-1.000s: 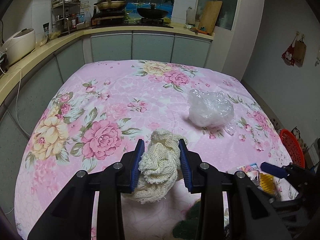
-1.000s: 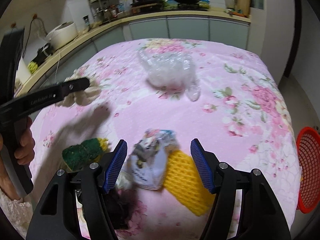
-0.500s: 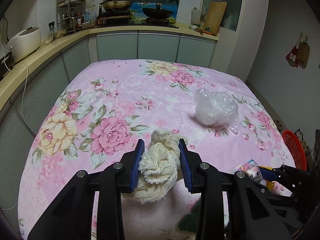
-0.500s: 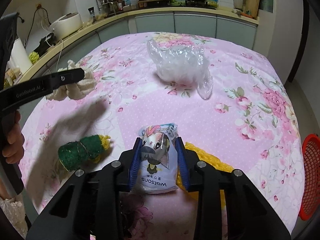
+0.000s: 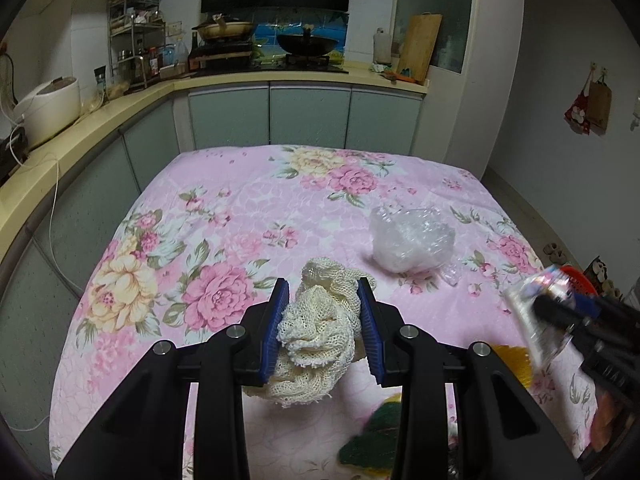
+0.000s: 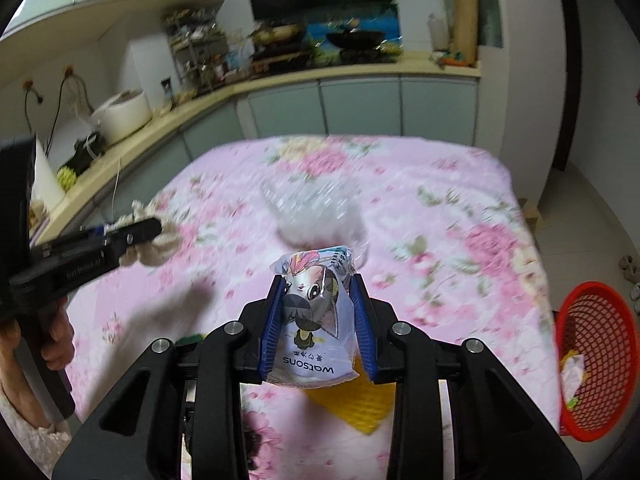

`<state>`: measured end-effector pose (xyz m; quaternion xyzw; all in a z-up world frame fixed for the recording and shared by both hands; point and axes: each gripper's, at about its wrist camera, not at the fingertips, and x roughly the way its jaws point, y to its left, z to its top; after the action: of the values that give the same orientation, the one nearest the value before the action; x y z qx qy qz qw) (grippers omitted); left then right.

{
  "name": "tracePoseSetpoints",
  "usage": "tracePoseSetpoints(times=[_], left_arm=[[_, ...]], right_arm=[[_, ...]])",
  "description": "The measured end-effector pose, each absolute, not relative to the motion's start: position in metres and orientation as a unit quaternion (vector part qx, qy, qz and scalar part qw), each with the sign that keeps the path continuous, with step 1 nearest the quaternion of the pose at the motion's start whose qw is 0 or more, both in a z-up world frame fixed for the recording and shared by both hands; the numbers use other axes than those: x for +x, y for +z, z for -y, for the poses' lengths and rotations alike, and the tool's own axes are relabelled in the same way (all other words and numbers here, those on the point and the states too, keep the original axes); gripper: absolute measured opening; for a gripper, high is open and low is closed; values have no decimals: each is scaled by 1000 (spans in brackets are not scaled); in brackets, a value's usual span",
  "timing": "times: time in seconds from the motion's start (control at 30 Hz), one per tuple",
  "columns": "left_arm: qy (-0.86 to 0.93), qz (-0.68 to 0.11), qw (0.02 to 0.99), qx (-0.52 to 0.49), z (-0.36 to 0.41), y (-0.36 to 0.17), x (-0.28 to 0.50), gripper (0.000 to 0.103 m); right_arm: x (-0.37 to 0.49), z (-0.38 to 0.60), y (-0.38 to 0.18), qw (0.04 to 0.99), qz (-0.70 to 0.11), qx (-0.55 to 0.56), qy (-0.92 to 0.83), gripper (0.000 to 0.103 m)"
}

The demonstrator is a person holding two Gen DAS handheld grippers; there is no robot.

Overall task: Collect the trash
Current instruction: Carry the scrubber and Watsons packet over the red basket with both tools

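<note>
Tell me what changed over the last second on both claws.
The right claw closed on the Watsons packet and lifted it off the yellow sponge. The left claw kept its grip on the cream knitted cloth. The clear plastic bag stayed on the floral cloth.

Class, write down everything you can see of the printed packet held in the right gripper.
The packet is a soft, glossy plastic pouch, white with a cartoon animal and the word "watsons", which reads upside down here. It looks crumpled and partly flattened. The right gripper is shut on its sides, holding it above the pink flowered cloth and a yellow sponge. In the left wrist view it shows blurred at the right edge.
</note>
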<state>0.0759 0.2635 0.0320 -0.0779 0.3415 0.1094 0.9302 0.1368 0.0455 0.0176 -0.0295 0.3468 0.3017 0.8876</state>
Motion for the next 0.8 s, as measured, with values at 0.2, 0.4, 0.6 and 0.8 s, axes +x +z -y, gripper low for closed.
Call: tracePoseSetpoints(times=[0.2, 0.4, 0.6, 0.8], left_arm=[[93, -332, 937, -61, -244, 45, 84, 33], [68, -318, 944, -45, -219, 61, 96, 33], [39, -309, 950, -32, -187, 74, 112, 33], [-5, -309, 951, -18, -142, 79, 131, 33]], right_arm=[[146, -9, 38, 908, -321, -1, 268, 32], [154, 32, 51, 925, -301, 24, 232, 32], [159, 73, 58, 935, -291, 48, 197, 32], [159, 114, 58, 944, -284, 67, 156, 32]])
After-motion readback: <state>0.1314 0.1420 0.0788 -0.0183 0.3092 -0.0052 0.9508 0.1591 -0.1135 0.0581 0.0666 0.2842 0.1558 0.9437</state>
